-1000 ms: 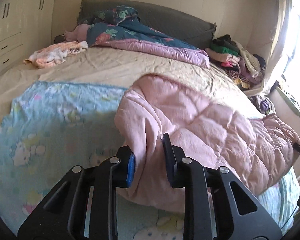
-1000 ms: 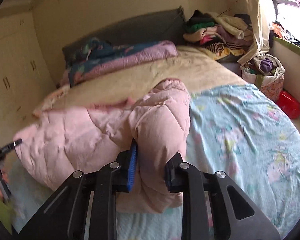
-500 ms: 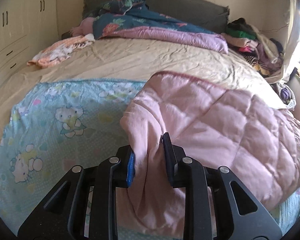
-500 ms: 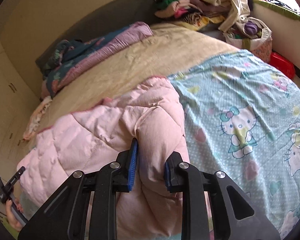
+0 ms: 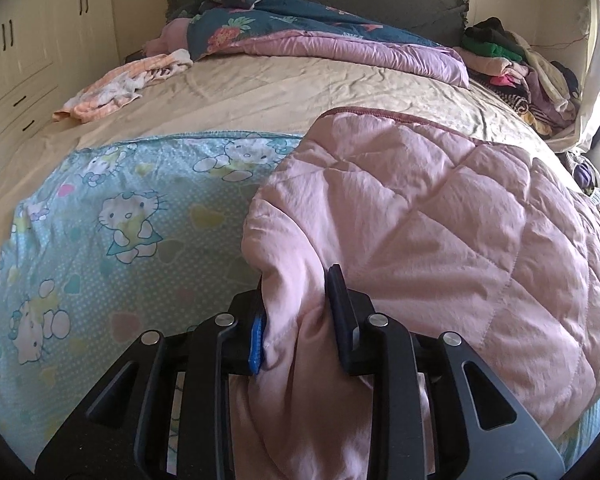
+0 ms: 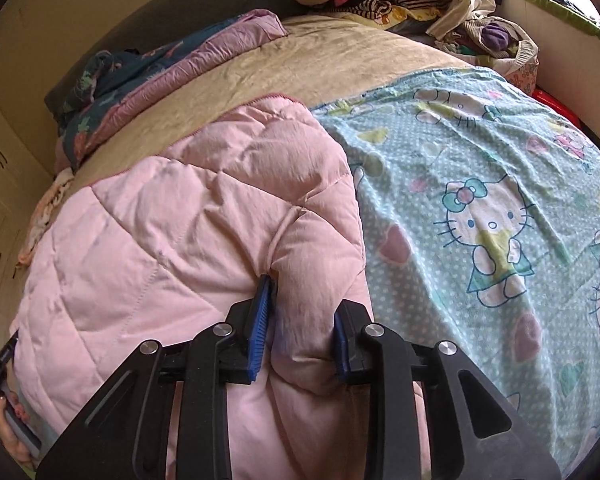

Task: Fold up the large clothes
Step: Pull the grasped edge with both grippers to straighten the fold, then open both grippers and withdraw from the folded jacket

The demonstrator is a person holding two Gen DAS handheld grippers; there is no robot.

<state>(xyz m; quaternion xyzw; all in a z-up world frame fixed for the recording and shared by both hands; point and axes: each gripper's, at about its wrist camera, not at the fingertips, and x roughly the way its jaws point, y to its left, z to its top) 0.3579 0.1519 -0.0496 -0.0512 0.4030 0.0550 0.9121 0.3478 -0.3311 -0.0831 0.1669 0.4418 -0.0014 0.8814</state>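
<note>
A wide bed with a wrinkled beige sheet [image 5: 284, 92] fills both views. Over its near half lies a light-blue cotton cover printed with white cartoon cats [image 5: 112, 220], flat against the sheet. On that cover sits the task's garment, a puffy pale-pink quilted coat [image 5: 440, 216], bunched in a mound; in the left wrist view it spreads from the centre out to 3 o'clock, and in the right wrist view [image 6: 188, 216] from the centre to 9 o'clock. At 12 o'clock against the grey headboard lies a rumpled dark-teal floral duvet with a mauve lining [image 5: 320, 36]. A heap of mixed clothes [image 5: 516, 68] is piled at 2 o'clock, and a small peach-and-white crumpled cloth [image 5: 120, 88] rests at 10 o'clock near the cream wardrobe.

The left gripper [image 5: 296, 312] has its jaws pinching a thick fold at the coat's left edge. The right gripper [image 6: 300, 320] has its jaws clamped on a padded fold at the coat's right edge, possibly a sleeve.
</note>
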